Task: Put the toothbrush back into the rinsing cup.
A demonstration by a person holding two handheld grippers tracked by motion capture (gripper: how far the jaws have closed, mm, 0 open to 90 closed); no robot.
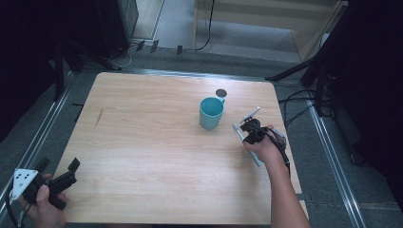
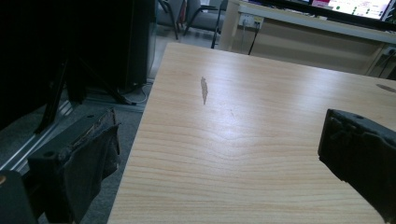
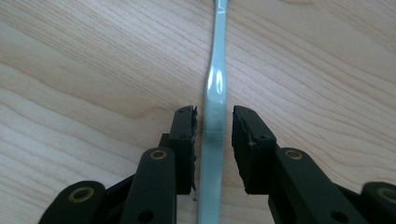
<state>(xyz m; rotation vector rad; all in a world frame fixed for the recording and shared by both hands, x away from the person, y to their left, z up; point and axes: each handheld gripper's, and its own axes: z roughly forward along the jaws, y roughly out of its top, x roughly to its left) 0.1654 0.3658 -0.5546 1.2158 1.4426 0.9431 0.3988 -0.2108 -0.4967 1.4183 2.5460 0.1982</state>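
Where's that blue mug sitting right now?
In the high view, the blue mug stands upright on the table, right of centre toward the far edge, just left of the right tongs.

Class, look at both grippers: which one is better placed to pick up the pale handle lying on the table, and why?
The right gripper. Its open jaws already straddle the pale handle lying on the table, near the cup. The left gripper sits open at the table's near left corner, far from it.
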